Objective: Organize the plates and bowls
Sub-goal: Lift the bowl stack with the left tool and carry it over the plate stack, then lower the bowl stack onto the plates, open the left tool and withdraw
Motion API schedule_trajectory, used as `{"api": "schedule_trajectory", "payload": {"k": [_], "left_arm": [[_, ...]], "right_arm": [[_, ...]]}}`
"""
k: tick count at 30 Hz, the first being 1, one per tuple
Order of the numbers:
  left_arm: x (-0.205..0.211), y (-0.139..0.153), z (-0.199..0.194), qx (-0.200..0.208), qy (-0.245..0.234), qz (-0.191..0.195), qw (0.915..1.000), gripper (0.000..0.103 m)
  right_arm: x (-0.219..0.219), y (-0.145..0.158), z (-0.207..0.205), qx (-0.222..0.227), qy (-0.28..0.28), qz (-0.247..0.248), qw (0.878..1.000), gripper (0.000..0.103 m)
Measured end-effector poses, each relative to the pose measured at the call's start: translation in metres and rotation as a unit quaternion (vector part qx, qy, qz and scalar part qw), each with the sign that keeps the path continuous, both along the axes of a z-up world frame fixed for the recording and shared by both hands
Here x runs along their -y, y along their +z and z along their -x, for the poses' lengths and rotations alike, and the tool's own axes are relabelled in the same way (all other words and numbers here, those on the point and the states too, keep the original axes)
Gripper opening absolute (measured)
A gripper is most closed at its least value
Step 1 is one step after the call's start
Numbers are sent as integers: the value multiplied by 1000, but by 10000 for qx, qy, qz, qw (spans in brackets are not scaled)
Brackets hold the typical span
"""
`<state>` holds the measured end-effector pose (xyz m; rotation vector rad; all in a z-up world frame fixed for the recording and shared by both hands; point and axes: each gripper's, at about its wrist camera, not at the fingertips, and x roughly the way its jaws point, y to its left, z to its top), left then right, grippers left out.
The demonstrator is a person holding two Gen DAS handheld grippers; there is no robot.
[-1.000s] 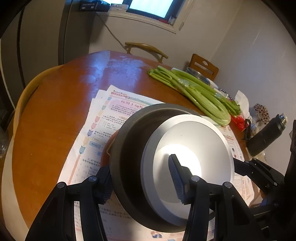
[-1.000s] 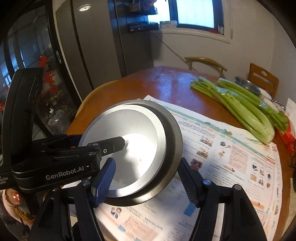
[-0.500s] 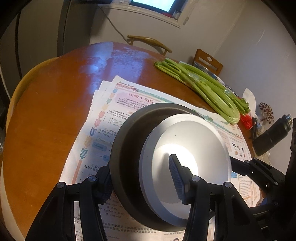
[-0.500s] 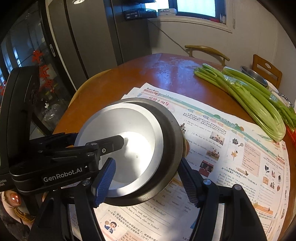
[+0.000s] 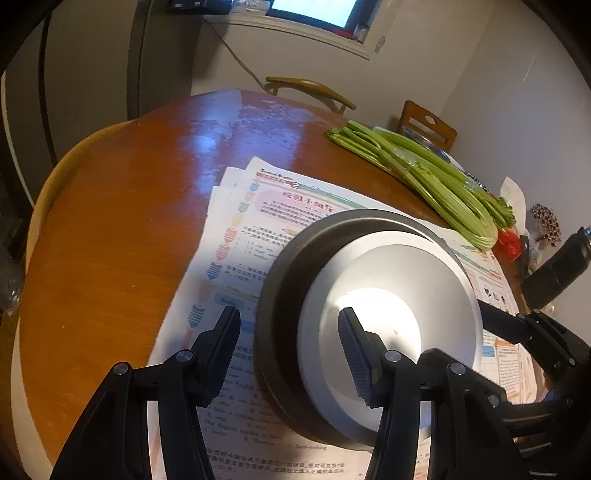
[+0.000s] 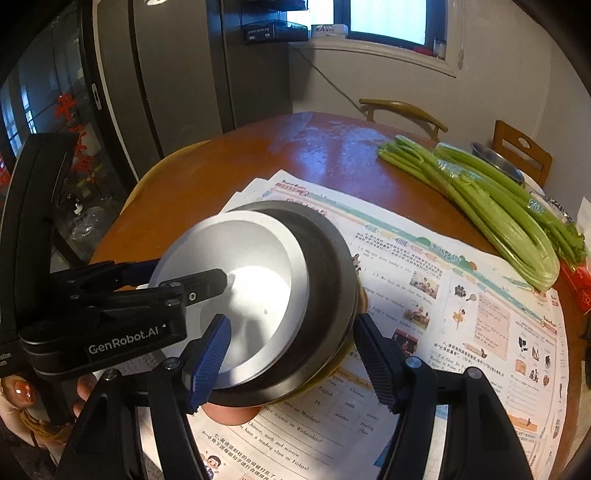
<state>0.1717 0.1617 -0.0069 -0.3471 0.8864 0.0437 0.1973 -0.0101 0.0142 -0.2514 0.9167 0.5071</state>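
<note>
bowl silver, nested in dark bowl; left gripper, right gripper spread.

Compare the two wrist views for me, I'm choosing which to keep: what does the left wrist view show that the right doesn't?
Only the left wrist view shows the black bottle at the table's right edge. Only the right wrist view shows the dark glass-fronted cabinet and the left gripper's branded body. Both share the stacked metal bowls on the newspaper, the celery, the round wooden table and the window.
</note>
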Motion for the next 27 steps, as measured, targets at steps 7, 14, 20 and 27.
{"api": "schedule_trajectory", "payload": {"k": [7, 14, 20, 27], "left_arm": [[-6, 11, 15, 170, 174, -64, 9997, 58], [7, 25, 51, 424, 423, -372, 9975, 59], [34, 30, 90, 497, 334, -564, 9966, 60], [68, 28, 141, 517, 263, -662, 9961, 60]], "right_arm": [[11, 8, 2, 160, -157, -49, 9997, 69], [31, 29, 26, 555, -173, -433, 9974, 69], [57, 38, 61, 809, -345, -777, 9931, 69], [89, 26, 108, 669, -541, -800, 9931, 69]]}}
